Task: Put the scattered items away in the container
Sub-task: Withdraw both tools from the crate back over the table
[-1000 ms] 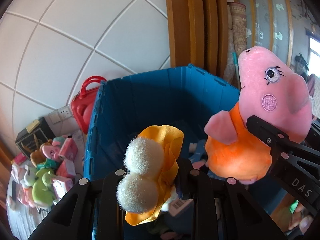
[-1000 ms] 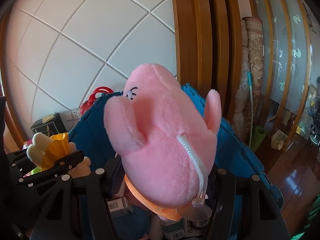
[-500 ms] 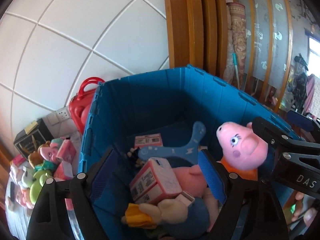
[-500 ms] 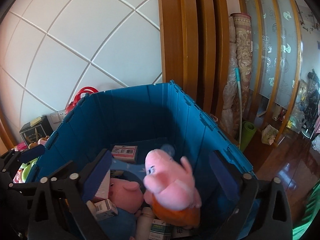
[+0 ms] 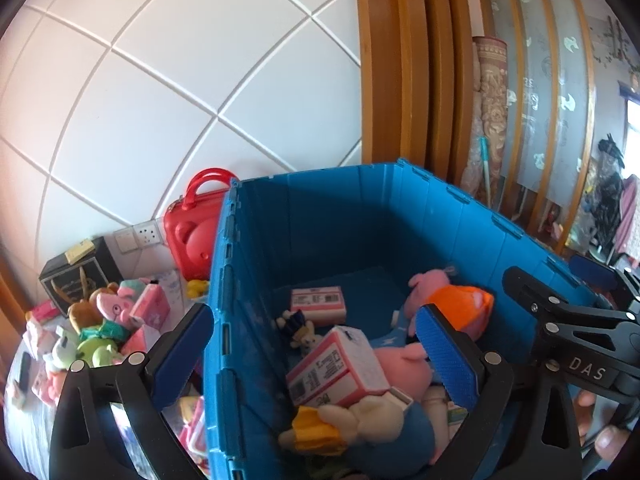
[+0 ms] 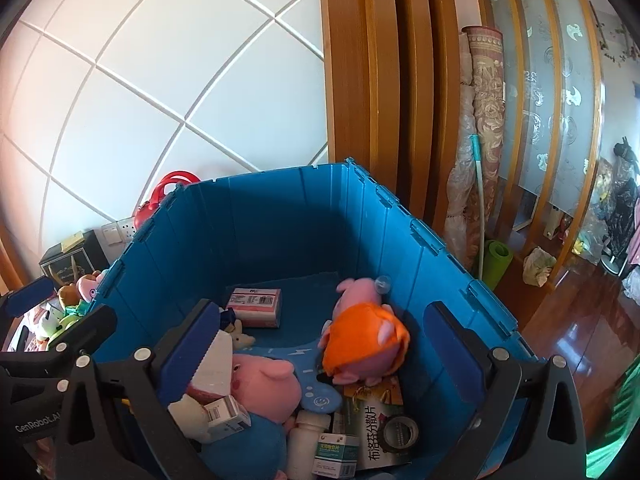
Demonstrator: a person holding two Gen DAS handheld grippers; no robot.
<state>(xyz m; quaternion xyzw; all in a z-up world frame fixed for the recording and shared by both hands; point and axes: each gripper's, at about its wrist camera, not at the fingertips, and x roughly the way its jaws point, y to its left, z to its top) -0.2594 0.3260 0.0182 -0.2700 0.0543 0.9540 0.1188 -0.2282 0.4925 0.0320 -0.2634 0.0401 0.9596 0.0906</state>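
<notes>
Toys (image 5: pixel 100 332) left to tidy lie heaped on the floor to the left of my bin (image 5: pixel 224 280), beside a red case (image 5: pixel 192 228). They look like soft plush and light cartons; I'd pinch a plush at its body, where it squashes and holds. My left gripper (image 5: pixel 312 344) and right gripper (image 6: pixel 324 344) both gape wide, empty, over the bin.
</notes>
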